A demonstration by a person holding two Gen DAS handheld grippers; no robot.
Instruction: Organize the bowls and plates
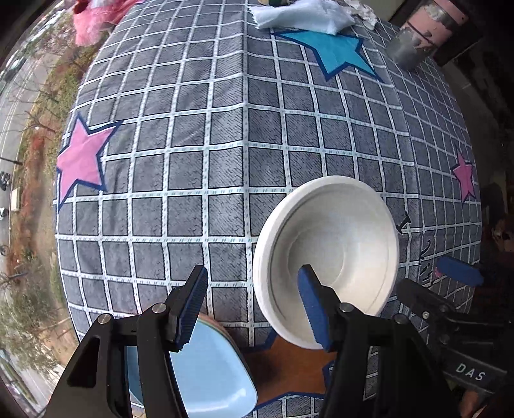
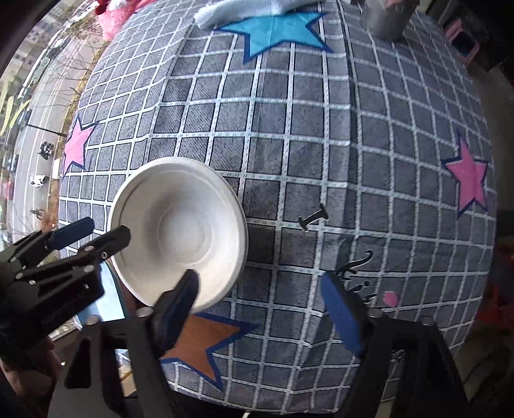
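Note:
A white bowl [image 1: 334, 244] stands upright on the checked tablecloth [image 1: 192, 160]. In the left wrist view my left gripper [image 1: 253, 308] is open and straddles the bowl's left rim, with one blue pad over the bowl's inside and the other outside it. A light blue plate [image 1: 212, 369] lies beneath the outer finger, at the table's near edge. My right gripper [image 2: 260, 308] is open too. Its left finger hangs over the bowl's [image 2: 180, 231] near rim and its right finger over bare cloth. Each gripper shows in the other's view, the right gripper [image 1: 438, 286] and the left gripper [image 2: 93, 236].
A pale cloth [image 1: 298, 16] lies at the far edge beside a grey metal cylinder [image 1: 414, 41], and a pink bundle [image 1: 93, 19] sits at the far left. Past the table's left edge a window looks down on a street. An orange star [image 2: 199, 340] marks the near cloth.

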